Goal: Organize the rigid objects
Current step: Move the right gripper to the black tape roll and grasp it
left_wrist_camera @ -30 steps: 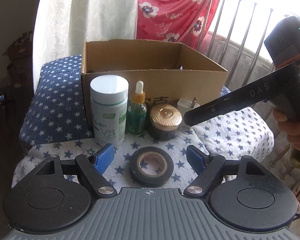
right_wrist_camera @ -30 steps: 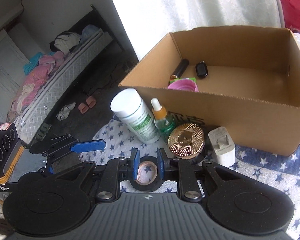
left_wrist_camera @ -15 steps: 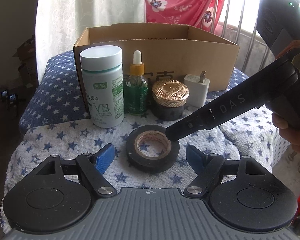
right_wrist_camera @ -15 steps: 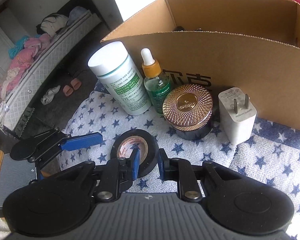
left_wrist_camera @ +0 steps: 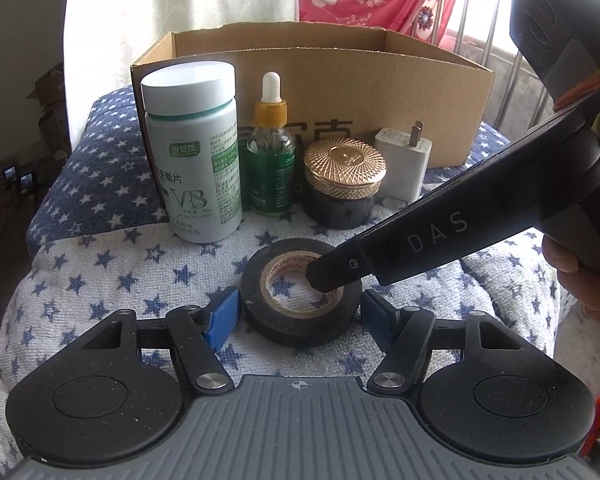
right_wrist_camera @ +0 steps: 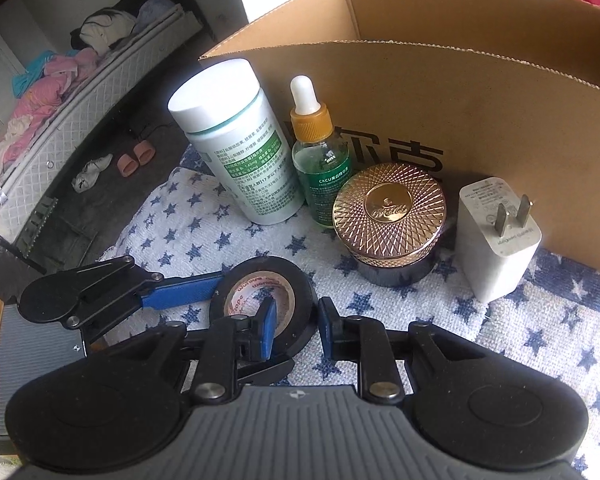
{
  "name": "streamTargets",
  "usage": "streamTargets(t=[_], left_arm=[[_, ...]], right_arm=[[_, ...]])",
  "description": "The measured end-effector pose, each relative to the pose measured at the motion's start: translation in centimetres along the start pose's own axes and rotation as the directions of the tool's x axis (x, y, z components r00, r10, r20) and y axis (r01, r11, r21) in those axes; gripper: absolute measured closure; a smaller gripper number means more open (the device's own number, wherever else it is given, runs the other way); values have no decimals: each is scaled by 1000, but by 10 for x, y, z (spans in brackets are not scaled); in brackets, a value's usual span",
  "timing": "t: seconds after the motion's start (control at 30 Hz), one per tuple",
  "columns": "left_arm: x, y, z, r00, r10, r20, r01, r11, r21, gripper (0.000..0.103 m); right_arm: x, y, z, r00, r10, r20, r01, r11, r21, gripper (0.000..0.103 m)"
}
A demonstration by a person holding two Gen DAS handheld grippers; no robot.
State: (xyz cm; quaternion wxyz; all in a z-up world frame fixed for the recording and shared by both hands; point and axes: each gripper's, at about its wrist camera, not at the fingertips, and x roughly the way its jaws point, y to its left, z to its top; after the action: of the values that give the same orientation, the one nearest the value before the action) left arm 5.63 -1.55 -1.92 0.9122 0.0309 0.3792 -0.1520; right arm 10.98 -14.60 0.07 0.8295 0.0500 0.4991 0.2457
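A black tape roll (left_wrist_camera: 300, 328) (right_wrist_camera: 304, 300) lies flat on the starred cloth (left_wrist_camera: 100, 260). My left gripper (left_wrist_camera: 299, 314) has the roll between its blue pads. Its jaws are closing, with the left pad at the rim and a slight gap at the right pad. My right gripper (right_wrist_camera: 296, 328) (left_wrist_camera: 328, 276) straddles the roll's wall, one finger in the hole and one outside. Its jaws are opening and do not pinch the wall. Behind stand a white bottle (left_wrist_camera: 194, 152), a green dropper bottle (left_wrist_camera: 271, 164), a gold-lidded jar (left_wrist_camera: 342, 180) and a white charger (left_wrist_camera: 404, 164).
An open cardboard box (left_wrist_camera: 380, 92) (right_wrist_camera: 460, 100) stands right behind the row of objects. A person's hand (left_wrist_camera: 580, 264) holds the right gripper at the right edge. Beyond the cloth's left edge the floor drops away, with slippers (right_wrist_camera: 136, 158) and a bed (right_wrist_camera: 60, 92).
Both grippers came down and closer to the tape roll. The right gripper's finger dipped into the roll's hole. The left jaws narrowed around the roll.
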Motion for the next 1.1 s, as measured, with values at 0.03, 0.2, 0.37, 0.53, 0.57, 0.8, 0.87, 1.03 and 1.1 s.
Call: streamTargets(t=[0.03,0.2,0.37,0.53,0.57,0.8,0.87,1.03,1.1], left_arm=[[0,-1,0,1000,2,0,-2,1000,-1,37],[2,-2,1,1000,7,3,-7,1000,-1,37],[2,-2,1,1000,8,3,-8,1000,-5,37],[0,-3,1,1000,9,8,-9,1000,-6,37],[0,-4,1,1000,10,10,-10,1000,-6,37],[-7,-5,0,1000,9,27,-9,1000,-5,37],[-8,-6,-1,999,10,33,-10,1000,-5,37],[-8,-11,-4,999,18,39,-18,1000,-10,37],[-5,-12,-5,999,20,33,-19,1000,-13,37]], right_arm=[[1,-1,0,1000,1,0,-1,1000,1,79],[1,1,0,1000,-7,13,7,1000,-25,79],[0,5,-1,1000,-20,24,20,999,-42,79],[-2,8,-2,999,-29,30,31,998,-51,79],[-2,9,-2,999,-31,32,32,998,-52,79],[-8,13,-3,998,-35,44,37,998,-55,79],[-9,15,-4,998,-38,48,41,998,-55,79],[-11,13,-7,998,-43,54,46,997,-60,79],[-8,10,-8,998,-44,48,47,997,-56,80]])
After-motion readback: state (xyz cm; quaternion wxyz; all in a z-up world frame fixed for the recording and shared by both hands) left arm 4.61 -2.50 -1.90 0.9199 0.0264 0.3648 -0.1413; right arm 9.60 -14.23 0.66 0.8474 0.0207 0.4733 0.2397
